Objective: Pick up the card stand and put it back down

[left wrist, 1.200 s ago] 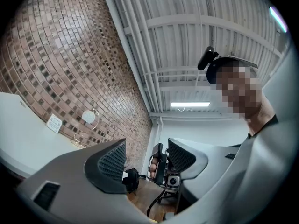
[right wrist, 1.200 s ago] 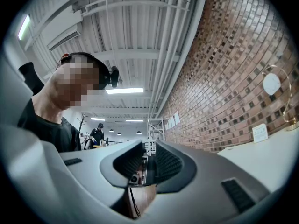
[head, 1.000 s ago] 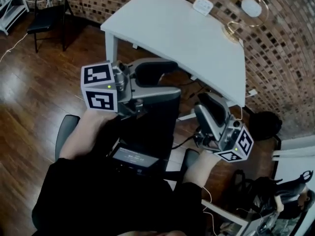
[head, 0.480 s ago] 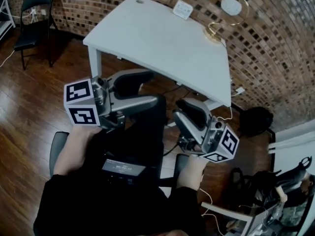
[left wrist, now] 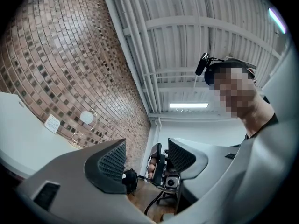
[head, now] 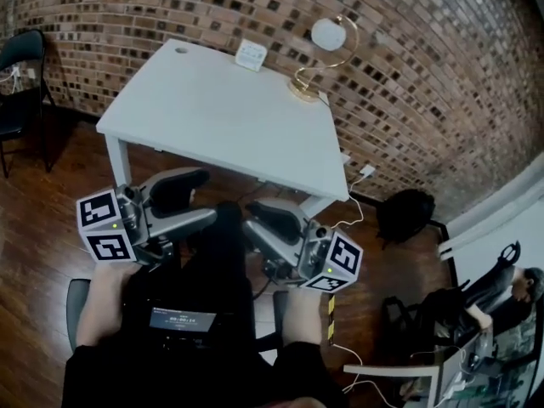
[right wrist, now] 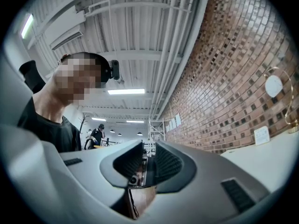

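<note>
Fingers of the left gripper stand spread wide with nothing between them. Those of the right gripper leave a narrower gap, also empty. One small white rectangular card stand stands well ahead of both pairs, at the far edge of the one white rectangular worktop, close to the brick wall. Just right of it stands one gold hooped stand with a white round disc. Both grippers hang short of the worktop's near edge, over the brown wooden floor. One black chair stands far left of the fingers.
</note>
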{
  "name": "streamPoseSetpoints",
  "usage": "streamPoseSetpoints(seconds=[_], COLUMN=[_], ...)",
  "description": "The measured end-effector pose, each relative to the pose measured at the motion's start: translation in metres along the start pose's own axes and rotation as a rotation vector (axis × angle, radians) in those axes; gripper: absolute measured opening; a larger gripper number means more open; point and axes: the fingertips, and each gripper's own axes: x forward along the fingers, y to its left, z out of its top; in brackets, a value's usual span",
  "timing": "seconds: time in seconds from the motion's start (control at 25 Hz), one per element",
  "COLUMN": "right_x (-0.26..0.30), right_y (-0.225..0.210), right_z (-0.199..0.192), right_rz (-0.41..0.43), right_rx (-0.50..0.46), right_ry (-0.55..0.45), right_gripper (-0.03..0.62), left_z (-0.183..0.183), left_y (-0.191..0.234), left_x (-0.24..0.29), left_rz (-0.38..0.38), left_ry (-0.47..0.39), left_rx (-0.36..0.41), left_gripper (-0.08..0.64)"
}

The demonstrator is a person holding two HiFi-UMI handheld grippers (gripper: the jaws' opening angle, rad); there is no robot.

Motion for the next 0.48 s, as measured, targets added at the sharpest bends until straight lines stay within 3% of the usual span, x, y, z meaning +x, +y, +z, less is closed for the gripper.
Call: streamPoseSetpoints(seconds=[0.48], right_x=[0.002], right_y=[0.012], right_z=[0.016], right_rz=[-0.022], right_rx=[-0.094], right_ry=[-0.019], right_gripper=[0.103], left_z=[0.001], left_y=[-0.005], left_x=[0.006], left_rz=[-0.023], left_ry=[0.014], left_rx=[0.008], left_gripper=[0.276])
